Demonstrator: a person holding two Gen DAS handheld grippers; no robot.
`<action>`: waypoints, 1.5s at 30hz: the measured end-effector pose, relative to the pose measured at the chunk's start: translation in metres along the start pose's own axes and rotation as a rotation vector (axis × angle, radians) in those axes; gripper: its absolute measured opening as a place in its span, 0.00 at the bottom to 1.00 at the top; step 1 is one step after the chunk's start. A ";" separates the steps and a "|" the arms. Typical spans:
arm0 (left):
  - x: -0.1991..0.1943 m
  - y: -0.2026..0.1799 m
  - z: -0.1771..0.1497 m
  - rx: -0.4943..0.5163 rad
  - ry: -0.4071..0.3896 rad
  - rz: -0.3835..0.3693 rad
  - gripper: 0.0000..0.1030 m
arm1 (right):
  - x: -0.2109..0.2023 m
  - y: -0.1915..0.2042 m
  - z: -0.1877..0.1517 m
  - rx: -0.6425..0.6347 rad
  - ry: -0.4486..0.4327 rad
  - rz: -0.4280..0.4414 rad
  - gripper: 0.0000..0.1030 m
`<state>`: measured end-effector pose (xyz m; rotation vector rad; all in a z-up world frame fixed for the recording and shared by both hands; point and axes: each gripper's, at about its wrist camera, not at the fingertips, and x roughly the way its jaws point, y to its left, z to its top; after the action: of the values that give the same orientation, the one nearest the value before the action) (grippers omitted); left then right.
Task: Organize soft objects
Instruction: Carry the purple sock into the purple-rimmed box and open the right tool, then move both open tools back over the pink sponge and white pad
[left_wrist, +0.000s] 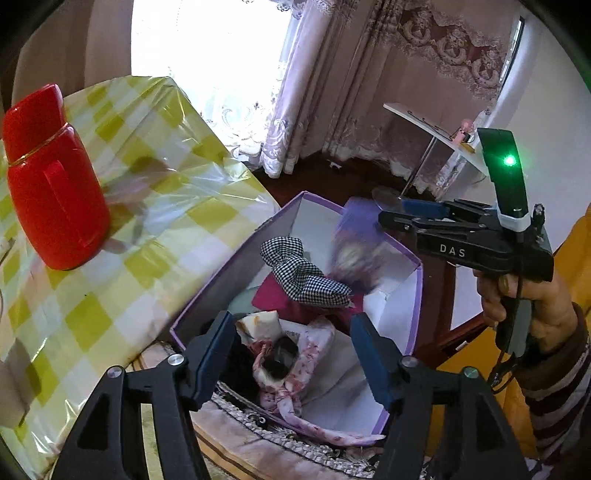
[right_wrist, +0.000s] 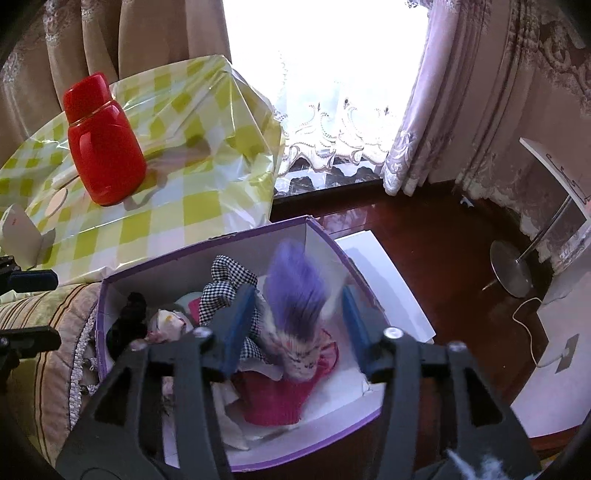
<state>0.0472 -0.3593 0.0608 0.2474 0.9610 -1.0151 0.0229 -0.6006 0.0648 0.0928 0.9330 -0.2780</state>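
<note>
Dropping step judged underway: purple soft toy seen loose between parted right fingers over box; left fingers wide, empty. Another soft item likely wanted next.

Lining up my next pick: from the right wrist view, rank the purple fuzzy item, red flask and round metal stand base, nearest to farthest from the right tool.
1. Purple fuzzy item: between the open fingers, over the box.
2. Round metal stand base: on the floor, right.
3. Red flask: on the table, far left.
</note>
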 end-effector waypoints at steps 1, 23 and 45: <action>-0.001 0.001 -0.001 -0.005 0.001 -0.001 0.64 | 0.000 0.000 0.000 -0.001 -0.004 -0.002 0.56; -0.146 0.133 -0.068 -0.296 -0.183 0.246 0.66 | -0.026 0.152 0.043 -0.296 -0.077 0.261 0.68; -0.255 0.262 -0.133 -0.531 -0.285 0.456 0.69 | 0.009 0.411 0.160 -0.565 0.129 0.480 0.84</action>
<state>0.1392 0.0145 0.1181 -0.1194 0.8282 -0.3433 0.2661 -0.2391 0.1356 -0.1877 1.0559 0.4430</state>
